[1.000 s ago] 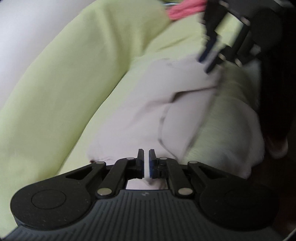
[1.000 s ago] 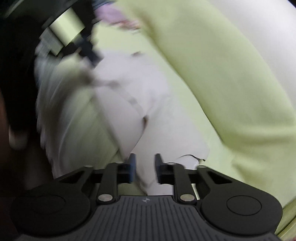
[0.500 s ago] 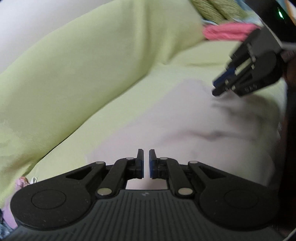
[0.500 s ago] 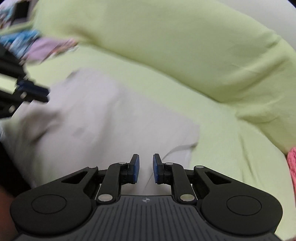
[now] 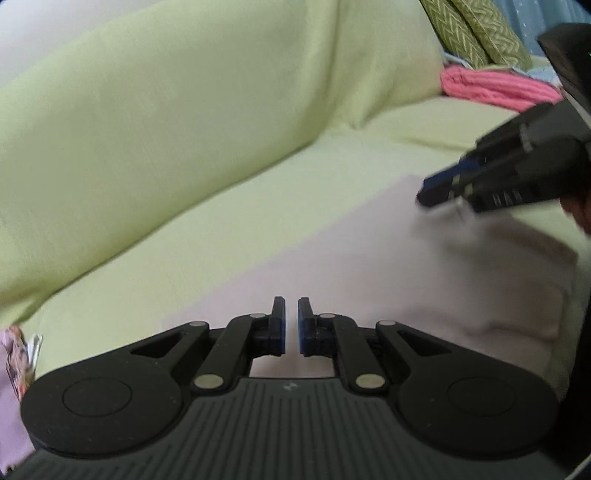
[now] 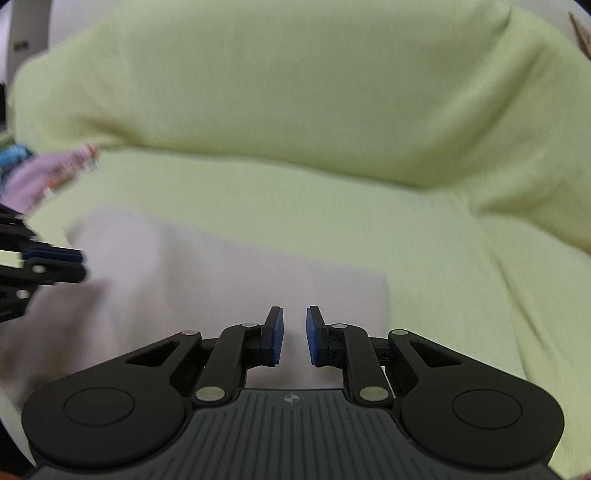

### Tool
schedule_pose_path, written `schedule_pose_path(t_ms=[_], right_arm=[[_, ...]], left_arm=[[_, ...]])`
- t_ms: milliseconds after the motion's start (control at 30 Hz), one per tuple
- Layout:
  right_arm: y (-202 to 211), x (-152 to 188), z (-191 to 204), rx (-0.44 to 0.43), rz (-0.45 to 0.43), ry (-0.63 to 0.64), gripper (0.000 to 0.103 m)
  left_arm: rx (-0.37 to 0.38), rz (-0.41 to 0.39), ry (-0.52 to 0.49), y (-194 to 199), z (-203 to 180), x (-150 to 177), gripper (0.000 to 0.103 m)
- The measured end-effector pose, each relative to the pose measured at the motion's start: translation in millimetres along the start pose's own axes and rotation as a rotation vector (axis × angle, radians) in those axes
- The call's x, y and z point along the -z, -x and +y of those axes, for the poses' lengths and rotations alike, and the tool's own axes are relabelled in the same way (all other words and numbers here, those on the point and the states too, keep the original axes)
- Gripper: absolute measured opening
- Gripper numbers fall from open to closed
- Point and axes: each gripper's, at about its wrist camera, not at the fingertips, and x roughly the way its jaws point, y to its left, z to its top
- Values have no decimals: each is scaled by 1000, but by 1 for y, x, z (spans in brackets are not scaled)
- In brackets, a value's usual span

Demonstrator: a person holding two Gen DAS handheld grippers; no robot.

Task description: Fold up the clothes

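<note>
If dragged low across the pale pink garment (image 5: 406,277) lying flat toward the front edge of the green sofa seat (image 5: 221,240), could snag and rumple it, with left gripper (image 5: 291,325) almost closed, right gripper (image 6: 293,336) slightly parted, neither visibly holding cloth.

Lime-green fabric-covered sofa (image 5: 155,122): seat near, plump back cushion far. Olive herringbone-weave pillows (image 5: 480,29) at far right end. White wall (image 5: 33,22) behind, far left. Soft, even lighting.
</note>
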Motion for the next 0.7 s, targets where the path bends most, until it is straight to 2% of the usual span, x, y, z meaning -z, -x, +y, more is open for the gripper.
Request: schedule_pose_path(t_ms=[67, 133, 233, 300, 333, 433, 500, 567, 633, 700], right_arm=[[1, -5, 19, -75, -39, 31, 18], [-3, -4, 41, -143, -40, 87, 17], [-24, 21, 67, -181, 93, 153, 17], [-19, 30, 73, -165, 69, 178, 18], [-18, 26, 71, -169, 91, 164, 18], [-14, 8, 57, -192, 132, 46, 17], [-9, 1, 50, -154, 135, 19, 17], [-13, 6, 49, -106, 188, 49, 17], [-16, 10, 50, -85, 231, 70, 17], [-11, -4, 54, -55, 283, 72, 17]], left_arm=[[23, -10, -26, -9, 1, -6, 7], [95, 12, -45, -21, 0, 0, 7], [184, 27, -74, -33, 3, 12, 6], [223, 18, -91, -36, 8, 21, 5], [250, 22, -73, -36, 14, 19, 6], [289, 31, -4, -38, 33, 11, 6], [312, 78, 10, -44, 41, 14, 7], [327, 110, -7, -49, 40, 15, 7], [346, 158, -63, -48, 38, 0, 7], [407, 166, -49, -42, 50, -21, 9]])
